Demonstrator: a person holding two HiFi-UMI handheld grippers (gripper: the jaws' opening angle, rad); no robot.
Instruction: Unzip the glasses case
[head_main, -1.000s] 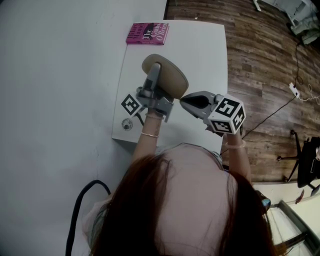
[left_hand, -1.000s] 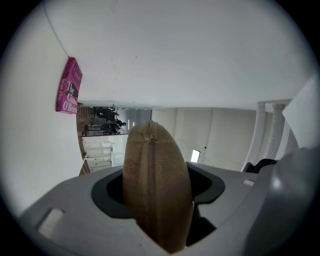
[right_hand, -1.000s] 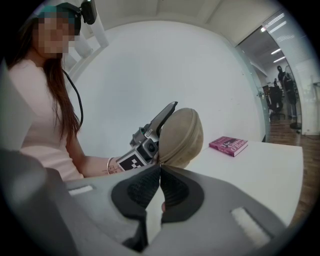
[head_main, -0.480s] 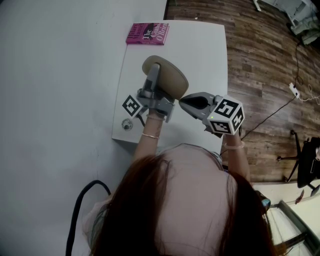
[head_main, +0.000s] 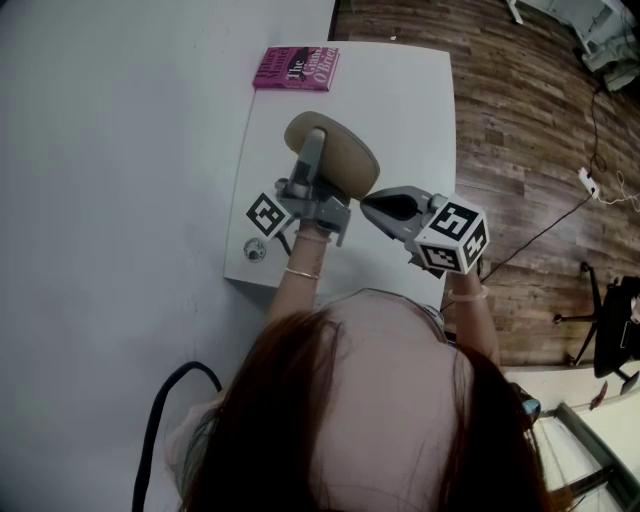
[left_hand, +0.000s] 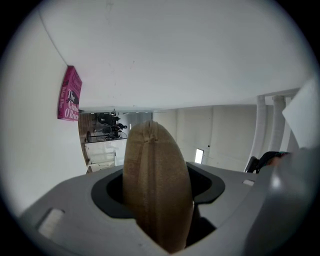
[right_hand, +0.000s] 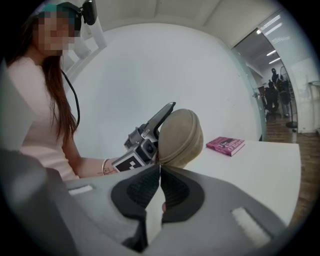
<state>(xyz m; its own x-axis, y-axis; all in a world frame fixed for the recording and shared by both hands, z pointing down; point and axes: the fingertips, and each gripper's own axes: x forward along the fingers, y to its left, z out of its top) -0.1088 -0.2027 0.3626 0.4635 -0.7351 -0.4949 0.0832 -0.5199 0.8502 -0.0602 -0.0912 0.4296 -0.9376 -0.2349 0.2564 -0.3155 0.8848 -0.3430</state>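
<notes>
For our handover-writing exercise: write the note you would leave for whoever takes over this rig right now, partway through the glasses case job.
Left claw: shut on the tan glasses case, holding it up on edge over the white table.
Right claw: shut, tips at the case's near edge; I can't tell if they pinch the zip pull.
Done: case gripped; no gap shows in the seam.
Left: run the zip round to open it.

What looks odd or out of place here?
Nothing stands out: the tan glasses case is clamped on edge in the left gripper, above the white table, and the pink book lies flat at the far corner.
</notes>
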